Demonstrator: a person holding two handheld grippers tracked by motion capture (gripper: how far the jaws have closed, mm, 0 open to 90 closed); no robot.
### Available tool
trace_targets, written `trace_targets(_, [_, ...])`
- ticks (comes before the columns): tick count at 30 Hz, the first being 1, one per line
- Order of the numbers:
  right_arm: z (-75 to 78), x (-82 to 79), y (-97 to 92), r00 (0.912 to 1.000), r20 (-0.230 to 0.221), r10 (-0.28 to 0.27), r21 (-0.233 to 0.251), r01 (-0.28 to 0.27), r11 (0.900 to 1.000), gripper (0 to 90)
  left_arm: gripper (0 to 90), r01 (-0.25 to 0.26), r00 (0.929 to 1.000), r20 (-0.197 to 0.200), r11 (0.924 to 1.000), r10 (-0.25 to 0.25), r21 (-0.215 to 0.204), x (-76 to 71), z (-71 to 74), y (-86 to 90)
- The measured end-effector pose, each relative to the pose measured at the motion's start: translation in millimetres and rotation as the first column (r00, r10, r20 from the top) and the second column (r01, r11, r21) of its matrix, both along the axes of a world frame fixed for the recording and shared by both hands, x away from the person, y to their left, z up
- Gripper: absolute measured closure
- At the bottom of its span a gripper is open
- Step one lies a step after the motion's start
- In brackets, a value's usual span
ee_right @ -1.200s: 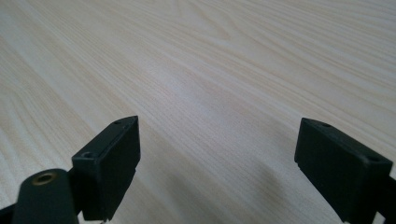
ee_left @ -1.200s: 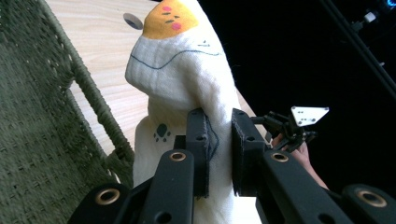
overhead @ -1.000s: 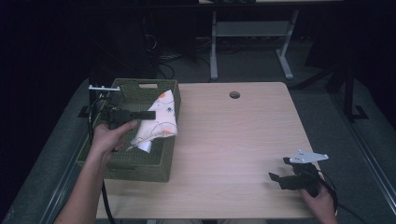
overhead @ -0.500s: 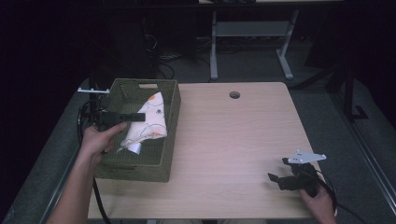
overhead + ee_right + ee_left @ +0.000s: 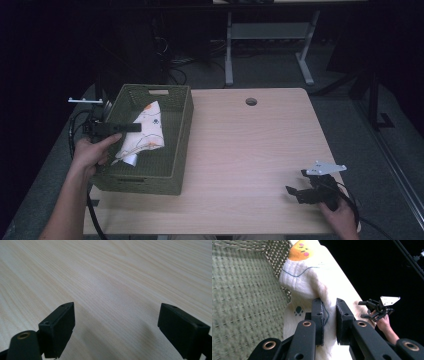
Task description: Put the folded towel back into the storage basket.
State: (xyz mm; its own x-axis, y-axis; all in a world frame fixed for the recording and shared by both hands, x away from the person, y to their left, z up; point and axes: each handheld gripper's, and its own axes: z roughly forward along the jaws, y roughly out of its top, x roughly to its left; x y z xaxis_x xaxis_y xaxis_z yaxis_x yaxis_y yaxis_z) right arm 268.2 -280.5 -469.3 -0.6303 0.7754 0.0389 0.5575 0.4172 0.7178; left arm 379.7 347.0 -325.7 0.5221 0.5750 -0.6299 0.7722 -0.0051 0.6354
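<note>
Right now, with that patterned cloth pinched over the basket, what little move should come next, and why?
Probably lower it a bit further. The left gripper is shut on the cloth, whose lower end already touches the floor of the basket while the rest hangs from the jaws. Opening now might leave it bunched up.

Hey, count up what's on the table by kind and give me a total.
Green woven basket: 1
White printed cloth, pinched in the left tool: 1
Handheld tools, counting the right tool: 2
Total: 4
</note>
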Motion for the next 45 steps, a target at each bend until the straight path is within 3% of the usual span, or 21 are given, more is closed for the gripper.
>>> trace_targets(13, [-4.0,0.9,3.2,0.9997,-0.024,-0.011,-0.019,0.010,0.9998,13.9,79.6,0.016,0.9998,-0.012,0.9980,-0.015,0.061,16.5,-9.6,21.8])
trace_targets(18, [-5.5,2.0,4.5,0.9994,-0.031,-0.014,-0.023,0.013,0.9996,13.9,78.6,0.044,0.9990,-0.004,0.9899,-0.044,0.135,28.1,-12.6,19.7])
trace_targets(19, [-5.8,2.1,4.7,0.9995,-0.030,-0.014,-0.024,0.013,0.9996,13.9,75.6,0.045,0.9988,0.011,0.9867,-0.048,0.156,30.7,-13.4,17.5])
trace_targets(20, [-6.2,1.9,5.5,0.9994,-0.032,-0.013,-0.025,0.012,0.9996,13.9,64.1,0.044,0.9986,0.023,0.9826,-0.049,0.180,33.4,-14.3,14.5])
trace_targets(23, [-6.4,1.5,6.3,0.9993,-0.035,-0.013,-0.030,0.012,0.9995,13.9,60.6,0.052,0.9983,0.013,0.9779,-0.056,0.203,39.0,-16.5,6.8])
trace_targets(32, [-7.1,0.8,8.0,0.9993,-0.036,-0.006,-0.036,0.005,0.9993,13.9,57.0,0.046,0.9989,-0.004,0.9790,-0.046,0.199,34.4,-19.6,1.6])
trace_targets(45, [-6.0,1.4,8.0,0.9996,-0.029,0.008,-0.028,-0.009,0.9996,13.9,55.1,0.038,0.9992,0.005,0.9765,-0.040,0.212,28.3,-15.4,-6.1])
